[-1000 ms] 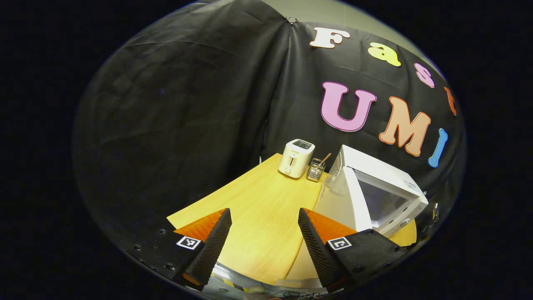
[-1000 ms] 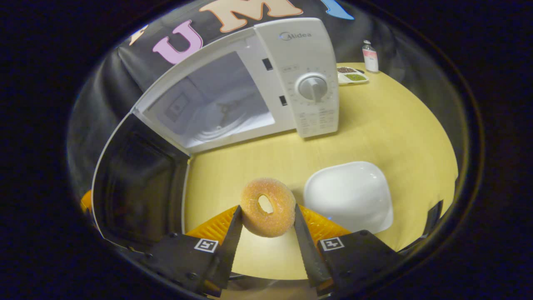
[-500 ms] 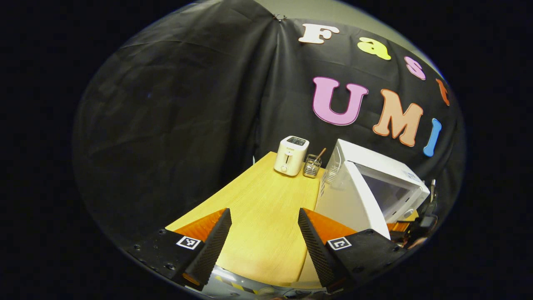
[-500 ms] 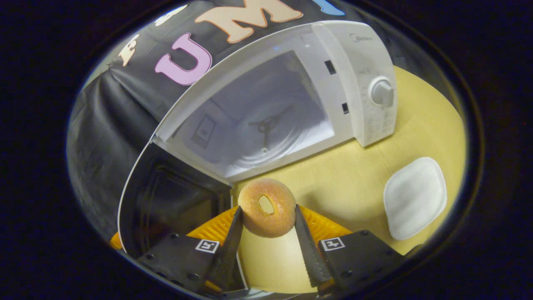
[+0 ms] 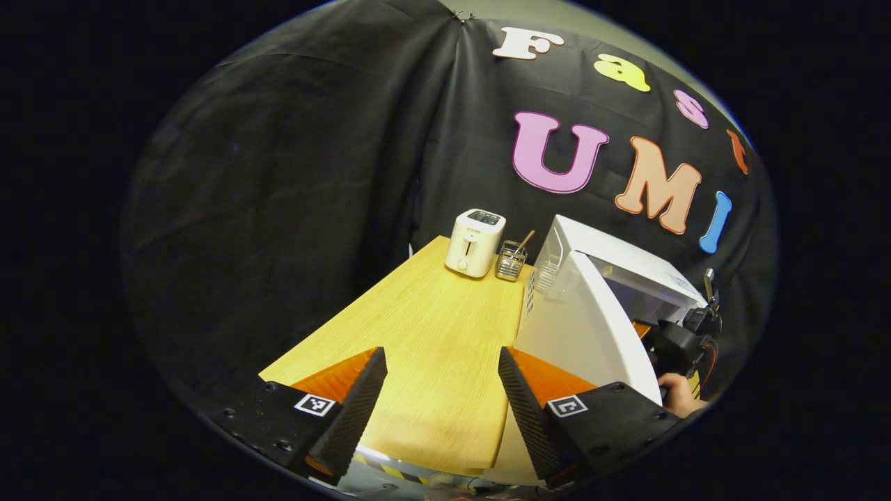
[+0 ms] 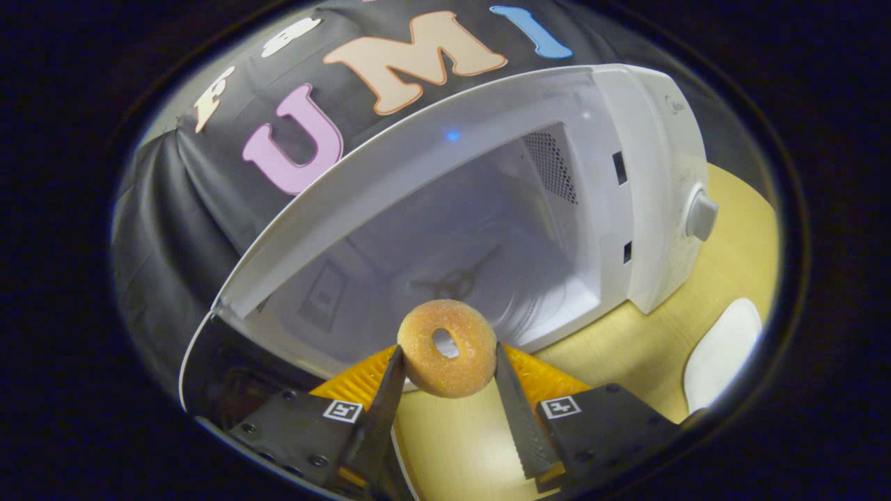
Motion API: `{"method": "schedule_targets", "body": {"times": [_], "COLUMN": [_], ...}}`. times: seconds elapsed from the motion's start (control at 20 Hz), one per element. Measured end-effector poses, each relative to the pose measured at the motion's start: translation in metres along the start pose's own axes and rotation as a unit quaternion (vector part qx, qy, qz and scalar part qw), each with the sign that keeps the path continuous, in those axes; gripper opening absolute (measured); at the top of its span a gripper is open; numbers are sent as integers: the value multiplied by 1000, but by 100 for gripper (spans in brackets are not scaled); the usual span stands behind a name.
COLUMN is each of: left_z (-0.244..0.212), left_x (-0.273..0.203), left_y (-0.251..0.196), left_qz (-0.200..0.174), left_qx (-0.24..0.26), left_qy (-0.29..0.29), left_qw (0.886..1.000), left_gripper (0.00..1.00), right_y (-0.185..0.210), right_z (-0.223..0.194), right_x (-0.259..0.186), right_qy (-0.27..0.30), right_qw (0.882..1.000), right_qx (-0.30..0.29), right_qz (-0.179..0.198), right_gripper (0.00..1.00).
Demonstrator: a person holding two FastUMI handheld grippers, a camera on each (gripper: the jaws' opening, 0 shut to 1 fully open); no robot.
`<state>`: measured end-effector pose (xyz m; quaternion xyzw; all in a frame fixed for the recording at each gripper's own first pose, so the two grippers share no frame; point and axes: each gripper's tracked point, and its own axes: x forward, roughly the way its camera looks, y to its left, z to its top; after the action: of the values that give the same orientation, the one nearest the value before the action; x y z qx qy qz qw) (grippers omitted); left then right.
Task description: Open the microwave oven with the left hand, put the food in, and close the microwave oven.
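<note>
In the right gripper view, at bottom centre, our right gripper (image 6: pixel 445 365) has both fingers pressed against the sides of a sugared doughnut (image 6: pixel 447 347), which stands on edge with its hole facing us. Directly behind the doughnut, the open cavity of the white microwave oven (image 6: pixel 487 229) spreads across the middle of the frame, with its turntable hub visible on the floor inside. The microwave's dark-windowed door (image 6: pixel 230 376) hangs open at lower left, just beside our left finger. The control panel with its round dial (image 6: pixel 699 214) sits at the right edge. A white dish (image 6: pixel 720 351) lies on the yellow table (image 6: pixel 647 348) at lower right.

In the left gripper view, our left gripper (image 5: pixel 442 390) sits at the bottom with its fingers spread wide apart and nothing between them, above the wooden tabletop. The white outer face of the open door (image 5: pixel 585 327) stands just right of it, hiding the cavity. At centre, near the back wall, a cream toaster (image 5: pixel 475 243) stands beside a wire utensil holder (image 5: pixel 511 259). At the right edge, a hand (image 5: pixel 676 393) holds the other gripper by the microwave's opening.
</note>
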<state>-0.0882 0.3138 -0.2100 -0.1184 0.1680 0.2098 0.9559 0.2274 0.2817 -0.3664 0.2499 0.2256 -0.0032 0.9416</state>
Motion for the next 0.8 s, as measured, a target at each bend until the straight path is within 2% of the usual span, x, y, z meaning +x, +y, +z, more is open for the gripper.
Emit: {"method": "schedule_targets", "body": {"times": [0.1, 0.4, 0.45, 0.5, 0.55, 0.8], "left_z": [-1, 10, 12, 11, 10, 8], "left_x": [1, 3, 5, 6, 6, 7], "left_y": [5, 0, -4, -9, -13, -21], "left_qz": [8, 10, 5, 0, -6, -16], "left_qx": [13, 41, 39, 35, 30, 25], "left_qy": [10, 12, 11, 11, 12, 16], "left_qw": [1000, 999, 999, 999, 999, 999], "left_gripper": [95, 95, 95, 94, 94, 94], "right_y": [4, -5, -7, -9, -10, -10], "right_z": [8, 17, 18, 19, 21, 22], "right_x": [15, 46, 49, 50, 52, 52], "right_qy": [-25, -50, -50, -52, -54, -51], "right_qw": [1000, 998, 998, 998, 997, 998], "right_qx": [11, 18, 18, 18, 18, 14], "right_qz": [-5, -37, -39, -42, -44, -38], "right_gripper": [70, 73, 81, 81, 73, 72]}}
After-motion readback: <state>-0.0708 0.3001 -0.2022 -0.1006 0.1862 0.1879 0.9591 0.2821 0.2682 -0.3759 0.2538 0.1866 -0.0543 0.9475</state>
